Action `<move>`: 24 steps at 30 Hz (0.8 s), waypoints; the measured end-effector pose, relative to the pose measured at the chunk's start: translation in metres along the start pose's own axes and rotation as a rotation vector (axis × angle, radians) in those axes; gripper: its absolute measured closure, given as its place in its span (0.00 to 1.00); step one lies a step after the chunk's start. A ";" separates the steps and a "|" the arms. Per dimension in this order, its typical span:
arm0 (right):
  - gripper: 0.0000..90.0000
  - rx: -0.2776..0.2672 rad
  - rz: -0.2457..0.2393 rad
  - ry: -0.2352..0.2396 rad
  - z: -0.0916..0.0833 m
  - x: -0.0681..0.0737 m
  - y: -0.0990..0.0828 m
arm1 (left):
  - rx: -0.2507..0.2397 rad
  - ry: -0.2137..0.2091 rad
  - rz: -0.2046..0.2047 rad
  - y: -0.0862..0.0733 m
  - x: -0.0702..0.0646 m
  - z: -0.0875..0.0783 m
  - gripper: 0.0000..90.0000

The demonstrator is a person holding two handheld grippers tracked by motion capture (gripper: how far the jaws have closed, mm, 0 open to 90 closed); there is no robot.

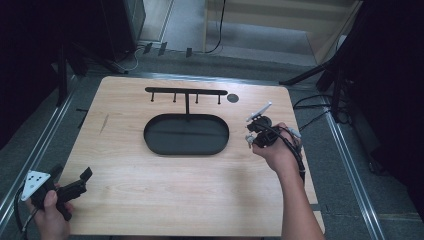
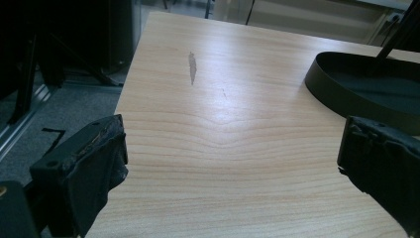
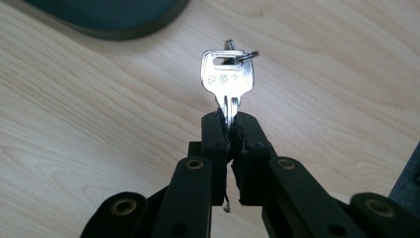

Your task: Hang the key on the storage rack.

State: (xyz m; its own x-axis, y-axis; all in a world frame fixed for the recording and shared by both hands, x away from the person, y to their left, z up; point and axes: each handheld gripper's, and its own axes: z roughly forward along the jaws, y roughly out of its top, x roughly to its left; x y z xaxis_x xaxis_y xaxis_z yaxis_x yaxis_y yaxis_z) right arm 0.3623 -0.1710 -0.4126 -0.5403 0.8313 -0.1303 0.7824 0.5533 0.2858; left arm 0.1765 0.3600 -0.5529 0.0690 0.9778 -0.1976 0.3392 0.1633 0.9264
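A pale wooden table (image 1: 150, 200) stands on a grey floor, with dark stands and cables crowding the shadowed room on both sides. The table's near half is bare wood, leaving wide open room between the 2 hands.

A black oval tray (image 1: 186, 148) sits toward the far middle, its raised rim closing off that patch of surface. A thin post rises from its far edge to a black crossbar rack (image 1: 186, 91) carrying 4 short pegs. A small dark disc (image 1: 232, 97) lies just beyond the bar's right end, near the far edge.

The right gripper (image 3: 229, 124) is held above the wood to the right of the tray, well inside the right table edge. Its jaws are clenched on the blade of a silver key (image 3: 227, 79), whose head stands up above the tips with a ring through its slot. The blade's lower part is hidden between the pads, and the lettering stamped on the head is too small to read. In the high view the key itself is hard to make out against the gripper.

The left gripper (image 1: 80, 181) rests at the near left corner, its jaws spread wide with nothing between them. The left gripper view cuts the tray off at its right edge.
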 end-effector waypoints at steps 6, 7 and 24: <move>0.94 -0.029 -0.036 0.020 -0.011 0.018 0.029 | 0.000 -0.004 -0.004 0.000 0.001 0.000 0.00; 0.94 -0.032 -0.034 0.029 -0.012 0.021 0.033 | 0.000 -0.004 -0.004 0.000 0.001 0.000 0.00; 0.94 -0.104 -0.126 0.068 -0.057 0.047 0.096 | 0.000 -0.014 -0.008 0.000 0.001 0.000 0.00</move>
State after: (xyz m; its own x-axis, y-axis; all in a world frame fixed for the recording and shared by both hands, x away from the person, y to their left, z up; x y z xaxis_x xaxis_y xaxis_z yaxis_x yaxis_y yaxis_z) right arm 0.3942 -0.0819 -0.3369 -0.6549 0.7480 -0.1075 0.6726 0.6418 0.3684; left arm 0.1766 0.3608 -0.5530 0.0795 0.9747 -0.2091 0.3402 0.1706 0.9247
